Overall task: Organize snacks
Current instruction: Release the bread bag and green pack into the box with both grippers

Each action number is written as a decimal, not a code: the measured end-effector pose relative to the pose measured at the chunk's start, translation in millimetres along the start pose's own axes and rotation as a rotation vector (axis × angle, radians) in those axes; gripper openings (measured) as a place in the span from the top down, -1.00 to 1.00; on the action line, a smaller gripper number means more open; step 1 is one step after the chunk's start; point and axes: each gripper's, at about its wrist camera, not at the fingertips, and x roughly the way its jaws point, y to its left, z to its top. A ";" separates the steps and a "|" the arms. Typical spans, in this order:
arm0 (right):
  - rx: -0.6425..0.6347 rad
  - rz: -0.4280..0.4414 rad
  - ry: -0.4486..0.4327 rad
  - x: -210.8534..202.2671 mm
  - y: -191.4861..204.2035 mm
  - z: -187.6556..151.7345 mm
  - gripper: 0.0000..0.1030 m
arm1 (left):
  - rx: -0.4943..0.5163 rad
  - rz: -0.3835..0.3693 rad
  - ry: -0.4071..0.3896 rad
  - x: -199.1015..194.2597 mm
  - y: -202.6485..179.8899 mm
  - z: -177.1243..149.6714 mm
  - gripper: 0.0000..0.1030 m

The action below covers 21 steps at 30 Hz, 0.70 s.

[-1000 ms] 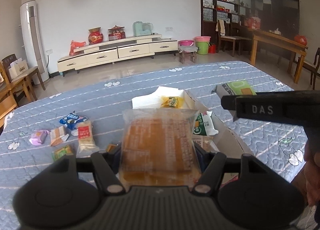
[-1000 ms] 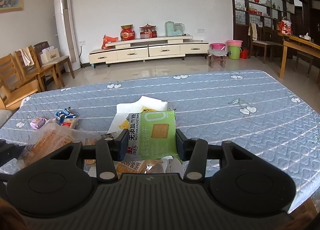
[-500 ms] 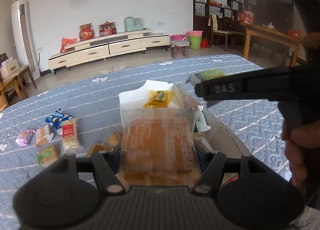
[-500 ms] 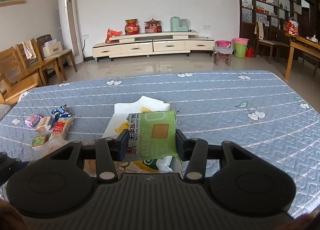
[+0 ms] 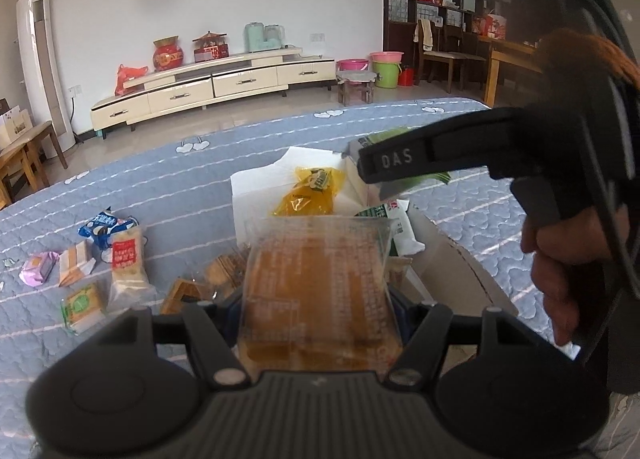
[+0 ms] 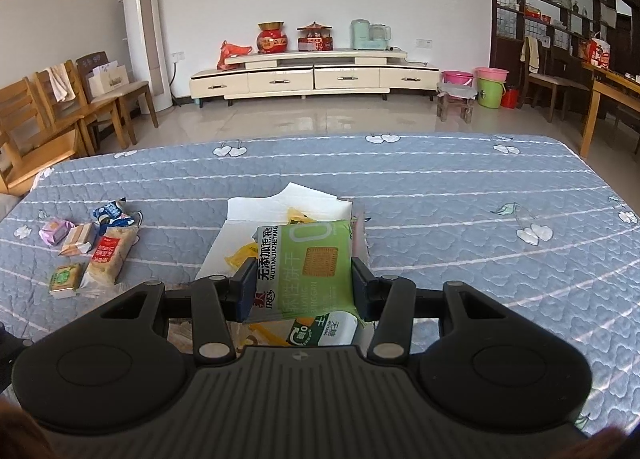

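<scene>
With both grippers loaded over the box [image 6: 240, 227], task's partway; left gripper [image 5: 320, 311] clamps clear cracker pack [image 5: 320, 283]; right gripper [image 6: 304, 283] clamps green biscuit pack [image 6: 312, 263]; several snacks [image 6: 104, 255] left of box remain.

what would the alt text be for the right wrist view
The right gripper is shut on a green biscuit packet, held over an open cardboard box with other snacks inside, on a blue quilted table. To the left, several small wrapped snacks lie loose on the quilt.
</scene>
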 end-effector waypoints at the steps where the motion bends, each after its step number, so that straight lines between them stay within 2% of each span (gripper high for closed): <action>1: -0.004 0.002 -0.001 1.8 0.7 1.0 -0.15 | 0.001 0.000 0.002 0.9 -0.5 -0.2 -0.31; 4: -0.010 0.007 -0.025 -0.4 0.4 0.0 -0.48 | 0.001 -0.003 0.011 2.0 -1.6 -1.2 -0.31; 5: -0.007 0.006 -0.036 -2.1 -0.2 -0.2 -0.80 | 0.003 -0.004 0.012 2.1 -1.6 -1.8 -0.31; 6: -0.002 0.003 -0.053 -5.7 -1.4 -0.9 -0.86 | 0.006 -0.005 0.014 2.2 -2.1 -2.5 -0.31; 12: 0.048 -0.027 -0.099 -26.0 -13.9 -3.5 -0.86 | 0.004 -0.040 0.023 2.9 -6.4 -3.7 -0.32; 13: 0.058 -0.033 -0.108 -30.4 -15.9 -4.0 -0.86 | 0.005 -0.043 0.017 2.4 -7.4 -3.8 -0.40; 14: 0.067 -0.039 -0.116 -34.5 -17.3 -5.0 -0.86 | 0.010 -0.039 0.012 2.1 -8.8 -3.6 -0.59; 16: 0.083 -0.045 -0.128 -41.6 -19.6 -6.2 -0.86 | 0.019 -0.034 -0.007 -1.2 -10.3 -3.5 -0.74; 21: 0.080 -0.054 -0.150 -57.5 -16.2 -8.4 -0.86 | -0.002 -0.003 -0.026 -10.8 -3.5 -1.5 -0.75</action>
